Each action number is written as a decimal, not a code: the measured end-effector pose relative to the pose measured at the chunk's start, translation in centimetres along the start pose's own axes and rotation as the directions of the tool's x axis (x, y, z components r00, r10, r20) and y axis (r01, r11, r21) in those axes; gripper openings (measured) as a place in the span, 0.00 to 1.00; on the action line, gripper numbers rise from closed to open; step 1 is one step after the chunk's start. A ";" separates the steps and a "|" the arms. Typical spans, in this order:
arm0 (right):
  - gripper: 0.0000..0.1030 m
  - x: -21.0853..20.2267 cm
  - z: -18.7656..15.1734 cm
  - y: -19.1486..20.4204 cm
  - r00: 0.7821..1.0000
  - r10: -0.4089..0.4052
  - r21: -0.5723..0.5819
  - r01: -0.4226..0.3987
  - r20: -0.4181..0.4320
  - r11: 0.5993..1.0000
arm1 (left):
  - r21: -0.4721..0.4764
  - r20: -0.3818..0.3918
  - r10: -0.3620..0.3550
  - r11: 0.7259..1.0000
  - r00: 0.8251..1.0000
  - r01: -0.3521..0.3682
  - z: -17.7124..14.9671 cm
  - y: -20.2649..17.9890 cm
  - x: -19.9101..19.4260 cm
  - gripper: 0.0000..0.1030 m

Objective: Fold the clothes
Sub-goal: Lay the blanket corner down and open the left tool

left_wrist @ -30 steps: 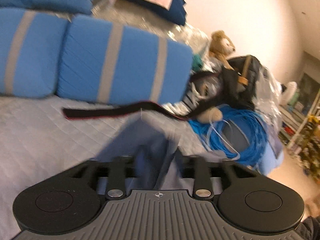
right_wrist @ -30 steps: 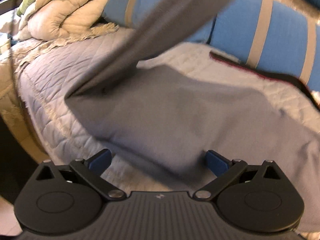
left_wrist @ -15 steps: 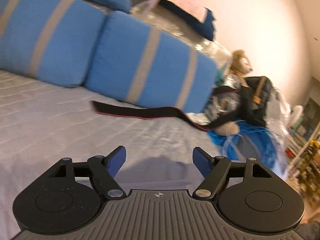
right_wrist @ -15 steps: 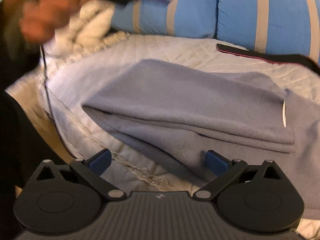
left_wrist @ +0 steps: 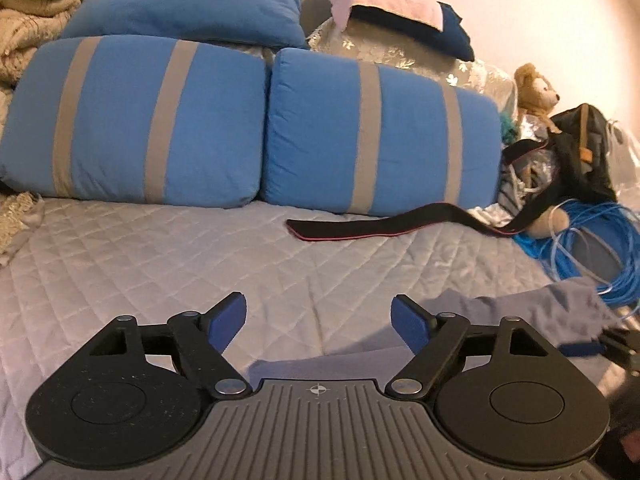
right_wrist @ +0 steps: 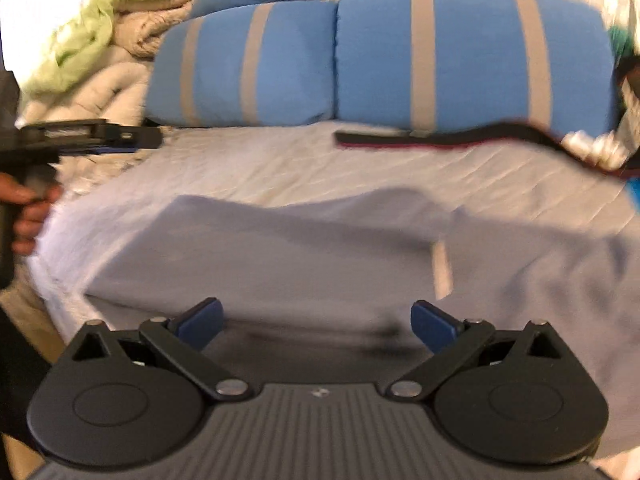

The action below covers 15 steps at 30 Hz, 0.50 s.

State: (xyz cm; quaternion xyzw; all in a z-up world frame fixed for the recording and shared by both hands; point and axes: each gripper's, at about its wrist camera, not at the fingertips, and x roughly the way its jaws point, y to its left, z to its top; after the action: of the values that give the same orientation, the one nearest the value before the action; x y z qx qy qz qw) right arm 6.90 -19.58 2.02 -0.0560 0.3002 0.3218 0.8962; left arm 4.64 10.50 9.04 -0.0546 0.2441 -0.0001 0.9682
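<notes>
A grey-blue garment (right_wrist: 320,248) lies folded on the quilted bed (right_wrist: 280,160), right in front of my right gripper (right_wrist: 316,322), which is open and empty just above its near edge. A corner of the garment (left_wrist: 520,312) shows at the lower right of the left wrist view. My left gripper (left_wrist: 319,322) is open and empty over the bare quilt (left_wrist: 160,264), to the left of the garment. It also shows at the left edge of the right wrist view (right_wrist: 132,138), held by a hand.
Two blue striped pillows (left_wrist: 256,128) line the back of the bed. A black strap (left_wrist: 380,226) lies in front of them. A coil of blue cable (left_wrist: 580,248), a black bag (left_wrist: 580,148) and a teddy bear (left_wrist: 534,84) crowd the right. Beige blankets (right_wrist: 100,60) pile at the left.
My left gripper let go of the garment, opened and swung left over the bare quilt. The lifted cloth dropped into a fold on the bed. My right gripper stayed open at the near edge.
</notes>
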 end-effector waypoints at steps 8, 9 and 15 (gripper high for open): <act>1.00 0.3 -1.7 0.4 0.989 -0.126 -0.589 0.144 0.072 0.795 | 0.047 0.014 -0.020 0.999 1.000 0.019 -0.2 -1.4 0.0 0.84; 1.00 0.6 -2.0 0.4 0.986 -0.143 -0.642 0.163 0.083 0.749 | 0.046 0.016 -0.021 0.999 1.000 0.020 -0.3 -1.4 -0.1 0.84; 1.00 2.1 -3.8 0.3 0.968 -0.217 -0.863 0.215 0.126 0.457 | 0.056 0.002 -0.036 0.998 0.999 0.035 -0.8 -1.6 -0.1 0.84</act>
State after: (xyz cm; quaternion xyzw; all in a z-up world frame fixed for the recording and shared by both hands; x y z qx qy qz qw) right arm 6.14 -19.30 -2.23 -0.5392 0.0872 0.3129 0.7771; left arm 4.22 8.82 8.50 -0.0317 0.2417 -0.0241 0.9695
